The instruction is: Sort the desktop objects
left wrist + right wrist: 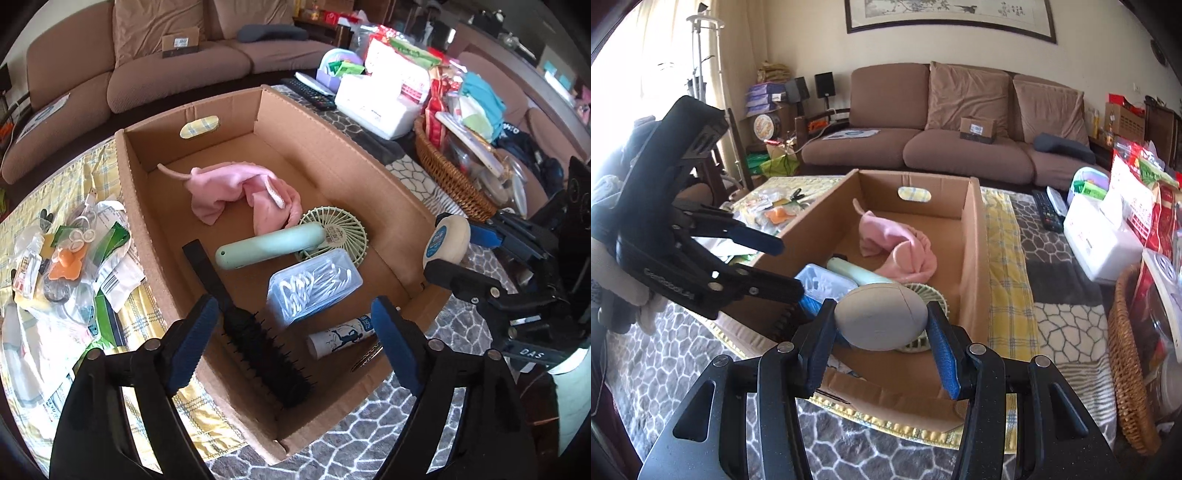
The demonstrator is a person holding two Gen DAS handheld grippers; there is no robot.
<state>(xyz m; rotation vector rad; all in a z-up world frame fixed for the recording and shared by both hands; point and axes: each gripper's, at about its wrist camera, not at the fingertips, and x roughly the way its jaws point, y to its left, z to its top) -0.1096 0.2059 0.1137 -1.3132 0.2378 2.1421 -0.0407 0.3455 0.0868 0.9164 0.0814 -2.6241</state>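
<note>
An open cardboard box (328,136) (975,236) holds a pink cloth (236,190) (897,245), a green hand fan (273,245) (864,275), a clear box of cotton swabs (314,286), a black hairbrush (255,332) and a white tube (340,338). My left gripper (291,347) (790,266) is open and empty above the box's near end. My right gripper (881,349) (448,247) is shut on a beige round case (881,317) (445,240) and holds it over the box's right edge.
Loose packets and papers (74,251) lie on the yellow plaid cloth left of the box. A wicker basket (450,177) (1126,369) of goods, a white tissue box (380,107) (1100,243) and remotes (1047,212) stand to the right. A brown sofa (960,140) lies behind.
</note>
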